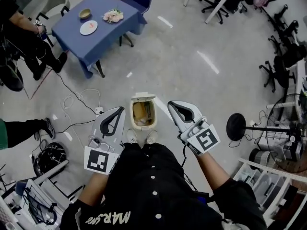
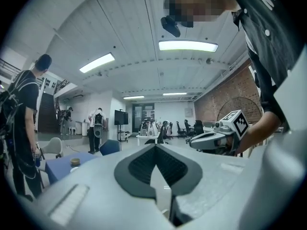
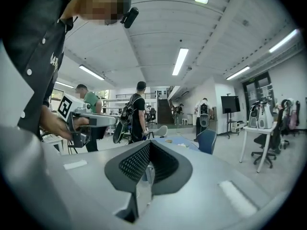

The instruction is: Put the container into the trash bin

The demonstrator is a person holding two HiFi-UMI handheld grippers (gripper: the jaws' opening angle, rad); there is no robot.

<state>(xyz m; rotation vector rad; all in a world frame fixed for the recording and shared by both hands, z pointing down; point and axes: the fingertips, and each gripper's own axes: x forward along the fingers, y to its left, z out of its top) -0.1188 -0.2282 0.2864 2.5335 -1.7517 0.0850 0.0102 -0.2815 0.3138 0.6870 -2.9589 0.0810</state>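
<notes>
In the head view a small white trash bin (image 1: 154, 115) stands on the floor just ahead of the person's shoes, its lid (image 1: 143, 97) tipped back. A tan container (image 1: 142, 112) lies inside it. My left gripper (image 1: 119, 110) hangs to the left of the bin and my right gripper (image 1: 171, 105) to its right, both above the bin. Each is shut with nothing between its jaws. The left gripper view shows my left gripper (image 2: 156, 147) pointing level across the room, with the right gripper (image 2: 216, 139) beside it. The right gripper view shows my right gripper (image 3: 149, 143) empty too.
A blue table (image 1: 103, 35) with a plate (image 1: 88, 27), a bowl (image 1: 85, 13) and food stands far ahead at the left, chairs around it. Cables (image 1: 79, 102) trail over the floor at the left. A fan stand (image 1: 236, 126) and racks sit at the right. People stand at the left.
</notes>
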